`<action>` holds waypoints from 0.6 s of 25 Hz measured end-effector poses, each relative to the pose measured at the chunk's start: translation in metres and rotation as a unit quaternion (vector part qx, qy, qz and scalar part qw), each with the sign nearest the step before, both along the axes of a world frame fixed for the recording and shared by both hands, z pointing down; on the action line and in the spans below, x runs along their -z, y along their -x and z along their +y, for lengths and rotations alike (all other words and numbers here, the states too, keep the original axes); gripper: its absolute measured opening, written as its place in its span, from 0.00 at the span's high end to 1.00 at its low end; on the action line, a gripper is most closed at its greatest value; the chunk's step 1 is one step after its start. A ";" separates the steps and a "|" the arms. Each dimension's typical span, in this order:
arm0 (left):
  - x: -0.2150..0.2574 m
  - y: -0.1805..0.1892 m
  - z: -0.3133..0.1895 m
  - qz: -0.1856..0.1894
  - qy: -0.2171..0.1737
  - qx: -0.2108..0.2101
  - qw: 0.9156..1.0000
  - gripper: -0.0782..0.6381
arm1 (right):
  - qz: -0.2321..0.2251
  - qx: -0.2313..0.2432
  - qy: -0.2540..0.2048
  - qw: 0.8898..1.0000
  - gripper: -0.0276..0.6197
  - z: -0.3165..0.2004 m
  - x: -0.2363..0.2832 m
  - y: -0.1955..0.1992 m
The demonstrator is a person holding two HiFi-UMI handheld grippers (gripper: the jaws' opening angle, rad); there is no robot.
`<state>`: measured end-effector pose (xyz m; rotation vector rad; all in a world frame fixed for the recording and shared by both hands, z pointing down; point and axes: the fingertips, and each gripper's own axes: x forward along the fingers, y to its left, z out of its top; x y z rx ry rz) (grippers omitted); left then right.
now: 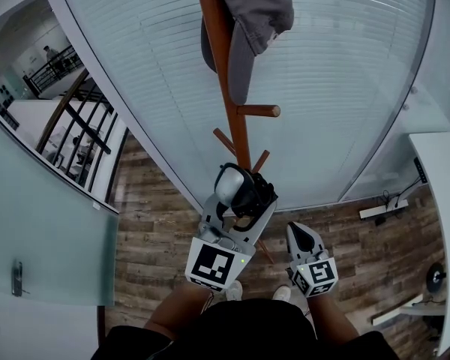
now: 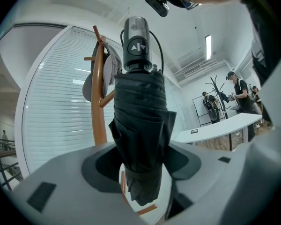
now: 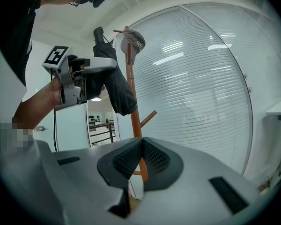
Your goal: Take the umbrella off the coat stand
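- While the left claw (image 2: 143, 162) clamps the folded black umbrella (image 2: 139, 107), its handle button (image 2: 136, 46) shows two white triangles.
- Right claw (image 3: 141, 161) pressed together, empty.
- The white print on the cap (image 3: 135, 42) is unreadable.

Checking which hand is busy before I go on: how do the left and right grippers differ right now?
The left gripper is clamped on the folded black umbrella; the right gripper has its jaws closed together on nothing. The left gripper is held up by the coat stand; the right gripper sits lower, nearer the person's body. Both carry a marker cube.
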<state>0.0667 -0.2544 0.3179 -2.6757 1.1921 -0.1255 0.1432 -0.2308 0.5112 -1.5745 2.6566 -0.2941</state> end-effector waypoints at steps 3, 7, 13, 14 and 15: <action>-0.019 0.005 0.000 -0.002 0.021 0.007 1.000 0.52 | 0.001 0.000 0.002 1.000 0.95 0.001 -0.001 -0.001; -0.050 0.019 -0.004 -0.009 0.053 0.022 0.998 0.52 | 0.003 0.002 0.007 1.000 0.95 -0.001 -0.002 0.001; -0.094 0.039 -0.006 -0.017 0.095 0.045 0.994 0.52 | 0.005 0.012 0.012 1.000 0.95 -0.003 -0.005 0.009; -0.101 0.042 -0.006 -0.018 0.101 0.048 0.994 0.52 | 0.005 0.014 0.012 1.000 0.95 -0.004 -0.006 0.010; -0.109 0.044 -0.006 -0.019 0.107 0.051 0.993 0.52 | 0.006 0.016 0.013 1.000 0.95 -0.004 -0.007 0.012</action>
